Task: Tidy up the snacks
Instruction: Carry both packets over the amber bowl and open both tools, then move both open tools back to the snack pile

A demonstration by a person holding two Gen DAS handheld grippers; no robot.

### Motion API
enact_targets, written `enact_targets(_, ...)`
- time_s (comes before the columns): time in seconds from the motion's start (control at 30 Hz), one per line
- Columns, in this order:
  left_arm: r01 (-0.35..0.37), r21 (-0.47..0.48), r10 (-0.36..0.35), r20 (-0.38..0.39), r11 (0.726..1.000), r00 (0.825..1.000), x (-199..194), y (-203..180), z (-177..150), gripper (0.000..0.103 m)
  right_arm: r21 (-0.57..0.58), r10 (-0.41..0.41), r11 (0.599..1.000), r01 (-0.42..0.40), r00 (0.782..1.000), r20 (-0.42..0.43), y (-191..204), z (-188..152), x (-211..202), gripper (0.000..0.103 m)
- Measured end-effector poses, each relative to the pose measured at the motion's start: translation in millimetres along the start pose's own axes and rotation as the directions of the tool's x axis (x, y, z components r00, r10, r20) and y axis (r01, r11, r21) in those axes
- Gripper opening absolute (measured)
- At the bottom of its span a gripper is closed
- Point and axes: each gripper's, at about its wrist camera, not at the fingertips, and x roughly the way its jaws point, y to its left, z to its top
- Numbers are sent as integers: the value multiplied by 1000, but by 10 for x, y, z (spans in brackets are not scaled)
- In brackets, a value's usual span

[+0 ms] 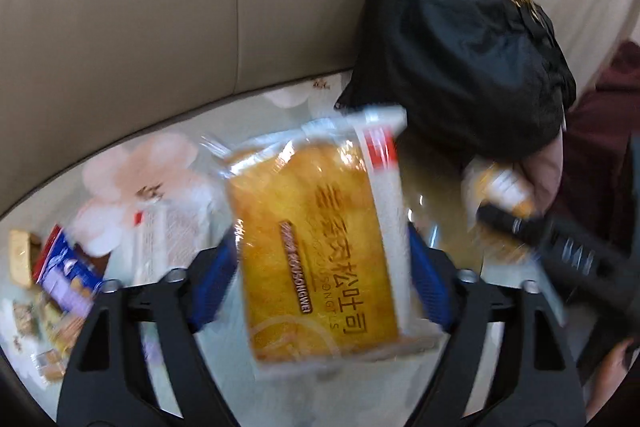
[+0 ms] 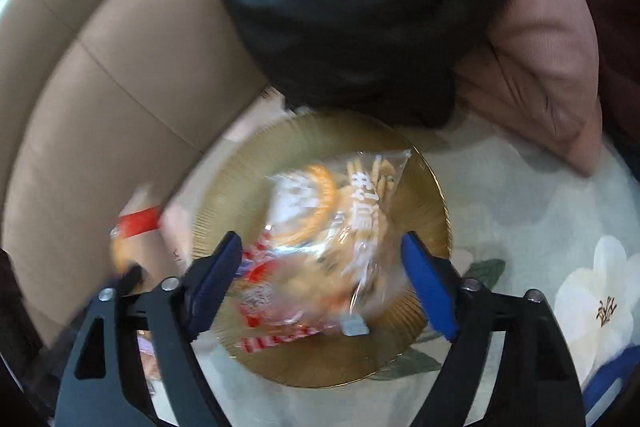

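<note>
Left hold: while it hangs above the floral-cloth table [image 1: 224, 379], the yellow-printed clear plastic bread pack [image 1: 320, 247] sits clamped between the left gripper [image 1: 322, 279] fingers.
Handling: likely light, soft, slippery; grip gently mid-body.
Right gripper [image 2: 322, 285]: fingers wide, over snack bags [image 2: 320, 227] on the gold ribbed plate [image 2: 428, 203].

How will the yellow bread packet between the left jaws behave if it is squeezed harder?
The bread packet looks soft, so it would probably squash rather than resist. Its shiny plastic wrapper may slide between the pads. It seems light for its size, and its loose sealed end will likely flop.
</note>
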Motion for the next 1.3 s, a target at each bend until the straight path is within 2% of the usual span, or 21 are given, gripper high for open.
enact_targets(0.03, -3, -20, 3, 10, 1000, 1000, 22, 27, 51, 89, -14, -14, 1000, 14, 1000, -12, -9, -28, 63, 72)
enact_targets(0.13, 10, -47, -10, 9, 999, 1000, -11, 135, 11, 89, -30, -13, 999, 12, 999, -35, 38, -111, 182, 72)
enact_targets(0.3, -39, -82, 39, -2, 996, 999, -251, 551, -340, 89, -125, -16, 992, 13, 1000, -20, 270, -291, 80, 72)
enact_targets(0.47, -96, -143, 97, -4, 985, 995, -700, 1017, -763, 89, -242, 22, 970, -29, 999, -33, 748, -523, -88, 72)
enact_targets(0.63, -142, -233, 154, 32, 962, 988, -1246, 1435, -1069, 89, -408, 74, 908, -93, 995, -63, 1437, -899, -288, 74)
enact_targets(0.73, -141, -322, 169, 62, 936, 984, -1616, 1697, -1220, 89, -495, 97, 858, -141, 989, -112, 1835, -1247, -403, 76)
enact_targets(0.87, -169, -351, 211, 83, 921, 974, -1944, 1902, -1392, 92, -577, 105, 791, -202, 975, -198, 2232, -1723, -365, 76)
enact_targets(1.0, -220, -408, 265, 57, 886, 963, -2087, 2215, -1716, 93, -645, 66, 731, -223, 964, -258, 2450, -2171, -157, 76)
enact_targets(1.13, -240, -515, 272, -14, 823, 962, -1984, 2635, -2129, 93, -687, 33, 689, -233, 956, -292, 2474, -2435, 57, 76)
enact_targets(1.23, -249, -579, 261, -65, 776, 963, -1806, 2858, -2321, 92, -677, 28, 689, -259, 943, -332, 2413, -2514, 237, 76)
enact_targets(1.3, -256, -592, 249, -97, 764, 964, -1665, 2901, -2350, 92, -662, 8, 704, -257, 935, -354, 2357, -2522, 370, 72)
